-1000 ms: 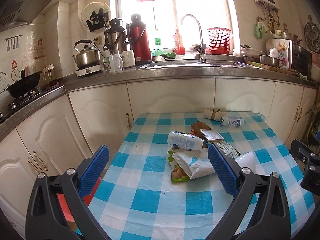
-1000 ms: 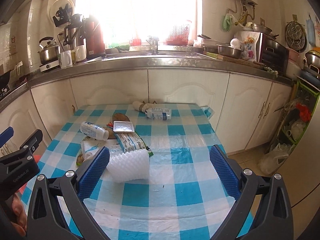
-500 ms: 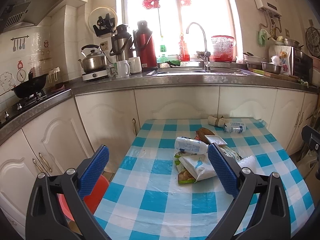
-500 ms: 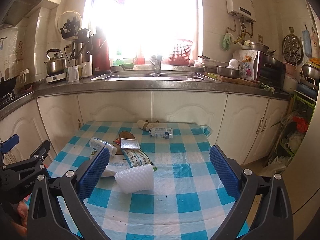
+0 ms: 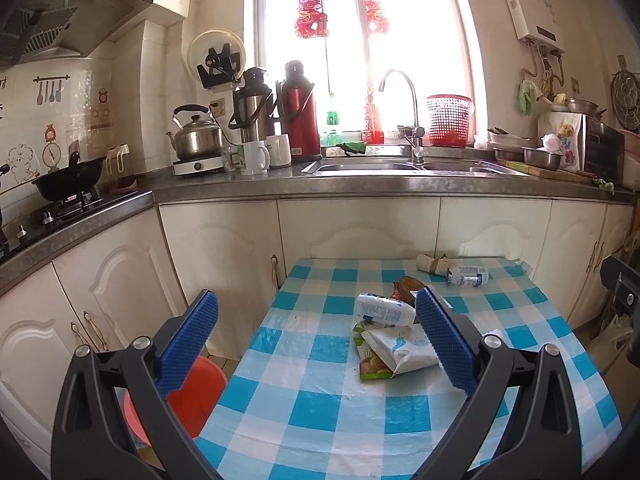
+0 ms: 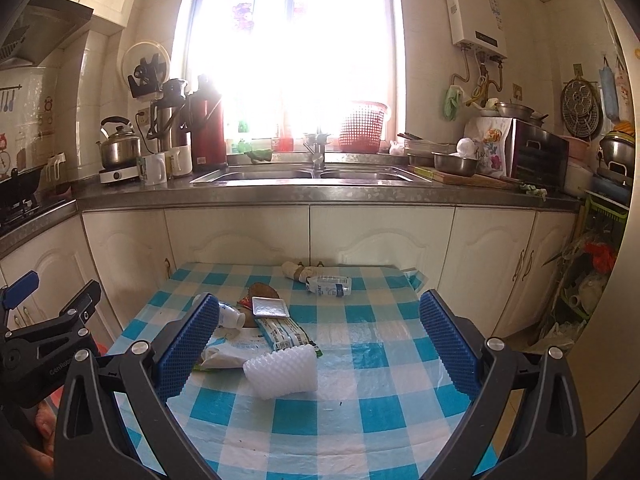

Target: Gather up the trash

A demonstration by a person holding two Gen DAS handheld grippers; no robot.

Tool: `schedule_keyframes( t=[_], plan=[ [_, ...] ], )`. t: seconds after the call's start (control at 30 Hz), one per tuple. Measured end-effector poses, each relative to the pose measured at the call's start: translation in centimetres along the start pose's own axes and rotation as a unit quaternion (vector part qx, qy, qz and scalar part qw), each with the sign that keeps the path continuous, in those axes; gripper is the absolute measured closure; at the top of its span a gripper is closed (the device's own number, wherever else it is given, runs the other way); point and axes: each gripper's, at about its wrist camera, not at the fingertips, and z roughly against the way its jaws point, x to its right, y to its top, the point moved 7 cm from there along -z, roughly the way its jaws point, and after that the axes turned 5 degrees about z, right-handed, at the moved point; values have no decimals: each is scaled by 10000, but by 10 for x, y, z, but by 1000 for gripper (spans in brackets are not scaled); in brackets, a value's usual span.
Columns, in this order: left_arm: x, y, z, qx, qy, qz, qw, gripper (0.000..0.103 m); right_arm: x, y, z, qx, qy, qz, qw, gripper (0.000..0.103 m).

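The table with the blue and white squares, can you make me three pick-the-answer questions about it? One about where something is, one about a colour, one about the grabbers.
1. Where is the white bumpy foam sleeve?
A. in the sink
B. on the checked tablecloth
C. on the stove

2. What colour is the plastic bucket beside the table?
A. red-orange
B. green
C. black

3. How are the left gripper and right gripper?
A. both open, empty
B. both shut
C. one holds a bottle

B: it lies on the cloth. A: red-orange shows behind the left finger. A: wide gaps, nothing held.

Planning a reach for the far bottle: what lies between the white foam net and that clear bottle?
Right wrist view: only bare checked tablecloth separates the white foam net from the clear bottle; the wrapper pile sits off to the left.
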Motion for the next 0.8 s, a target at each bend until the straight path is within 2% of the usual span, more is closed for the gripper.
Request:
schedule_keyframes(
  t=[0.43, 0.63, 0.8],
  plan=[
    [-6, 10, 18, 202, -83, 78, 9997, 4, 4, 9, 18, 225, 24, -41, 9997, 4],
    [-14, 7, 16, 172, -211, 170, 9995, 4, 9, 0, 10, 275, 518, -168, 9981, 4],
    [-20, -9, 2, 10, -515, 162, 9985, 4, 27, -26, -20, -213, 1007, -613, 9928, 4]
  ],
)
